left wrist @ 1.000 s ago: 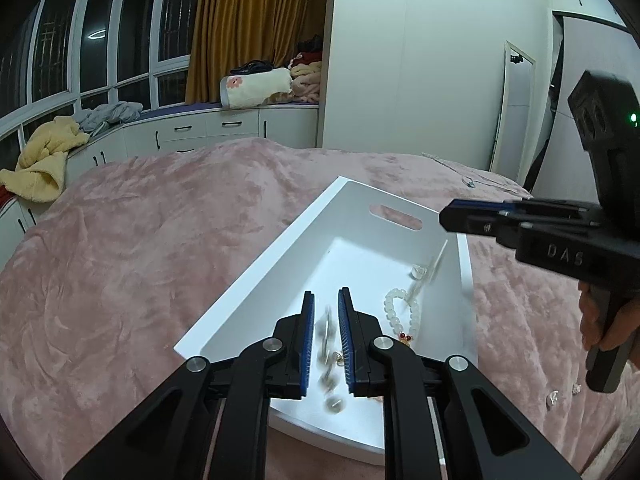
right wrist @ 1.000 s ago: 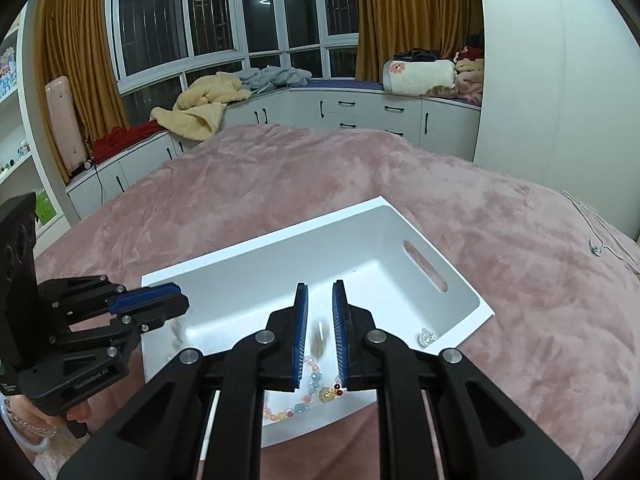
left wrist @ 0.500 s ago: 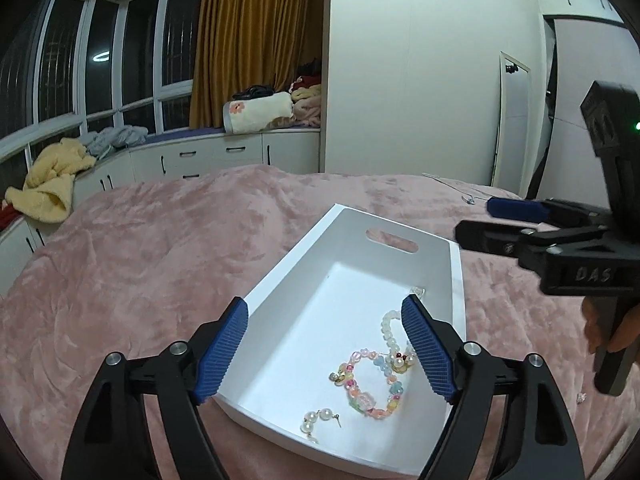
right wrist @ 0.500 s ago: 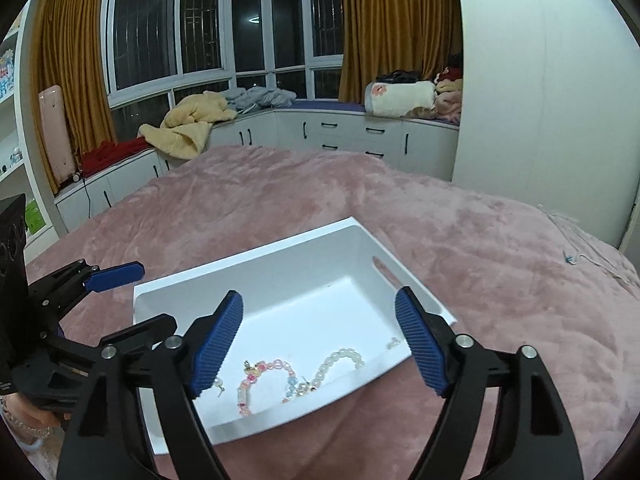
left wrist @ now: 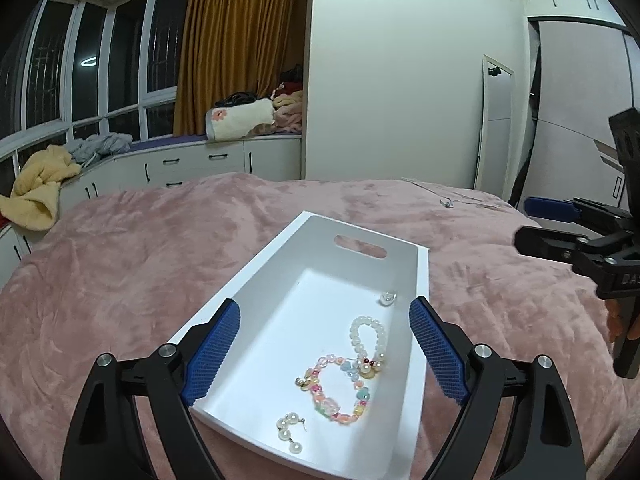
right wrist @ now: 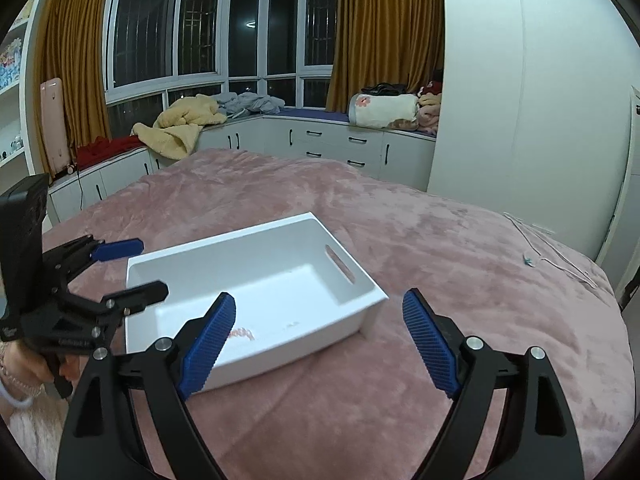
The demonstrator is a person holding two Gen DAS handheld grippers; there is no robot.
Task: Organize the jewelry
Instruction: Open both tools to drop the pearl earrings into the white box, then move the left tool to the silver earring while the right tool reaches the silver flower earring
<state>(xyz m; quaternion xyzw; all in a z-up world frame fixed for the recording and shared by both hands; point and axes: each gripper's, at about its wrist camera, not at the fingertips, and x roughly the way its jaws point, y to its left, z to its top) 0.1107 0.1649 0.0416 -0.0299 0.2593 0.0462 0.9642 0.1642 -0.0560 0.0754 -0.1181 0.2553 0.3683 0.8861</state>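
Note:
A white tray lies on the pink bedspread. On its floor rest a colourful bead bracelet, a white bead bracelet, a pearl earring and a small clear piece. My left gripper hovers over the tray's near end, its jaws opening wide with nothing between the pads. In the right wrist view the tray sits ahead and to the left, with a few pink beads showing. My right gripper is beside the tray's near corner, jaws opening and empty.
A thin chain lies on the far bedspread, also visible as a chain at the right. White window-seat cabinets piled with clothes stand behind the bed. A hand grips the left tool.
Both grippers went from nearly shut on blurred beads to wide open. The jewelry now lies on the tray floor. The right gripper drew back and right, off the tray.

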